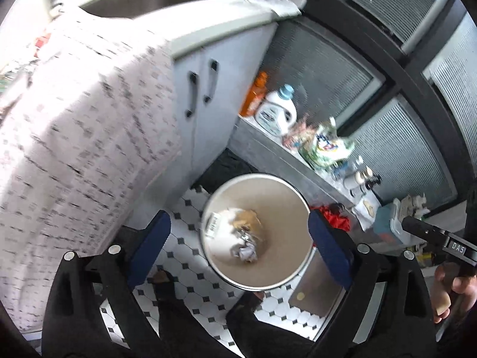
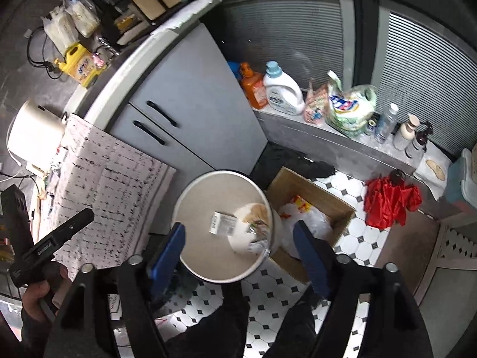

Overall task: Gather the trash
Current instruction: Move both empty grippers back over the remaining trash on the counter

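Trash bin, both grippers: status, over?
Left gripper open, empty. Right gripper open, empty. Bin below both, paper scraps inside. Nothing blocking its mouth.

Below me the floor point(image 2: 354, 243) is white tile with small black diamonds. A grey cabinet point(image 2: 190, 110) with two black handles stands ahead. On the ledge point(image 2: 334, 140) beside it I see an orange bottle point(image 2: 253, 88), a white detergent jug point(image 2: 283, 91) and a green printed bag point(image 2: 351, 107). A red cloth point(image 2: 389, 203) lies crumpled below the ledge.
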